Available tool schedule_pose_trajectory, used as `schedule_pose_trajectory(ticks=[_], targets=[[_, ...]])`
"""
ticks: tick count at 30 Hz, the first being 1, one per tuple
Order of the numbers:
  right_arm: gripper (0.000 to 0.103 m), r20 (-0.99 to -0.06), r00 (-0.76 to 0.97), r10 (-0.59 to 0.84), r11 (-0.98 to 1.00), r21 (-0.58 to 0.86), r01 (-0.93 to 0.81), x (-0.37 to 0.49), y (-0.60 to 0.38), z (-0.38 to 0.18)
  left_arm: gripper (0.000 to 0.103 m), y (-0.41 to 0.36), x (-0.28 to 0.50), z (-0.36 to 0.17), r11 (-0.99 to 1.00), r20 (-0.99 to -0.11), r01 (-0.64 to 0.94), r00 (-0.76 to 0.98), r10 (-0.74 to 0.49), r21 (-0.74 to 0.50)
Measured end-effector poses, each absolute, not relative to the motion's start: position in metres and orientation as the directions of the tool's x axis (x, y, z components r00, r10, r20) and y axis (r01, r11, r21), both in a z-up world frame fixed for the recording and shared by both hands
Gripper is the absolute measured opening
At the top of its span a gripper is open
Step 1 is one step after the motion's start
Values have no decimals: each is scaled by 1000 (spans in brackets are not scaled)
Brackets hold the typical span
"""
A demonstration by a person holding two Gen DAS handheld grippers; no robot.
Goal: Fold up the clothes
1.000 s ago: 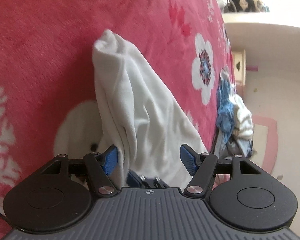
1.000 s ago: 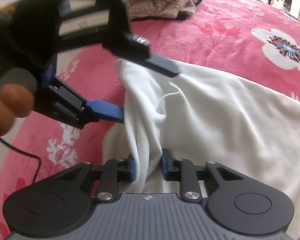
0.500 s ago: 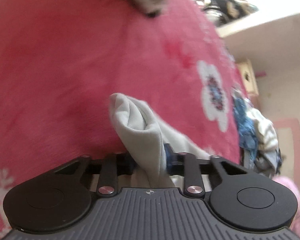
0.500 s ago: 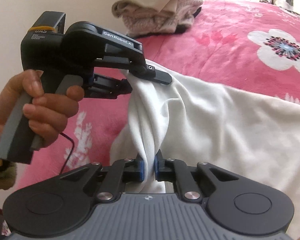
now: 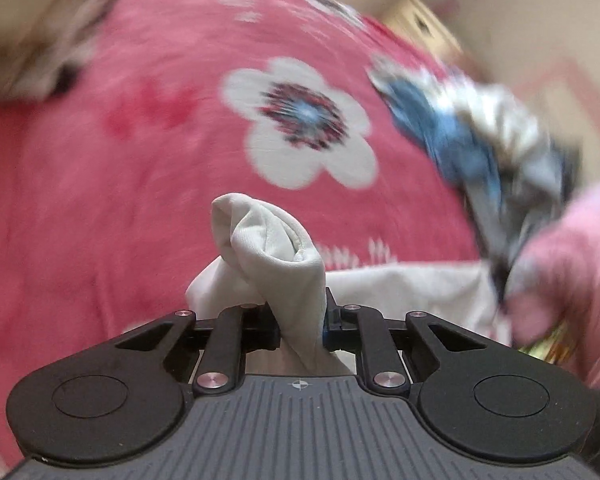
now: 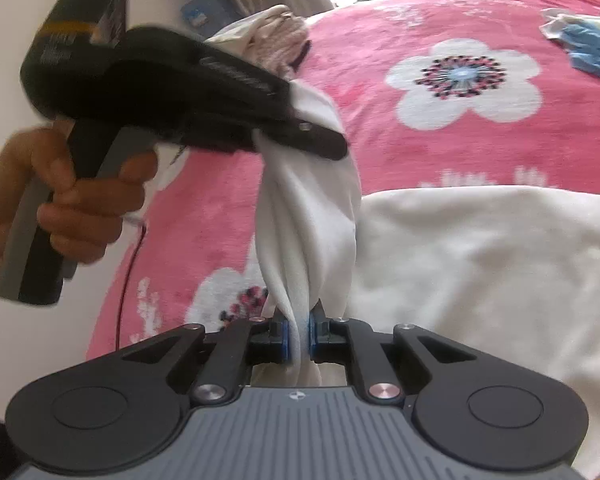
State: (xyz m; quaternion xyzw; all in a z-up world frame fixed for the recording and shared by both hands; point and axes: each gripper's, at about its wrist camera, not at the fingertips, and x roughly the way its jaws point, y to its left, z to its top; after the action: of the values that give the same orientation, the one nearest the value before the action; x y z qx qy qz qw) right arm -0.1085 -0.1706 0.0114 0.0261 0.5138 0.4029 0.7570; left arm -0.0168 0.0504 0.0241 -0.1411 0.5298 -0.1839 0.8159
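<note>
While both views are somewhat blurred, the main facts are plain: a white garment lies on a bed under a pink flowered blanket, and one end of it is lifted off the blanket by both tools. The right hand-held gripper is clamped on a bunched, twisted fold of the white garment, the cloth squeezed between its blue pads. From there the fold rises as a taut rope of fabric to the left hand-held gripper, seen in the right wrist view above and to the left, held by a hand wrapped around its grey grip. In the left wrist view, the left hand-held gripper is closed on the same white garment, a rounded hem end poking up beyond its fingers.

The rest of the garment spreads flat over the near part of the bed, to the right of the raised fold. Toward the far left corner of the bed sits a pile of beige and pinkish clothes. By the far right edge lies a heap of blue and white clothing. A thin dark cable hangs below the hand, over the bed's left edge.
</note>
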Motion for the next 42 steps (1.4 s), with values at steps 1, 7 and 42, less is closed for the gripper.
schedule_pose_trajectory(ticks=[1, 7, 42], targets=[[11, -761, 150, 632, 682, 452, -575, -106, -178, 12, 15, 35, -13, 27, 898, -826, 198, 353, -440, -393], [11, -769, 181, 613, 727, 460, -510, -89, -221, 6, 15, -23, -1, 15, 842, -798, 327, 300, -523, -429], [11, -749, 461, 476, 791, 594, 148, -80, -421, -49, 37, -213, 52, -63, 434, -553, 509, -102, -827, -743]])
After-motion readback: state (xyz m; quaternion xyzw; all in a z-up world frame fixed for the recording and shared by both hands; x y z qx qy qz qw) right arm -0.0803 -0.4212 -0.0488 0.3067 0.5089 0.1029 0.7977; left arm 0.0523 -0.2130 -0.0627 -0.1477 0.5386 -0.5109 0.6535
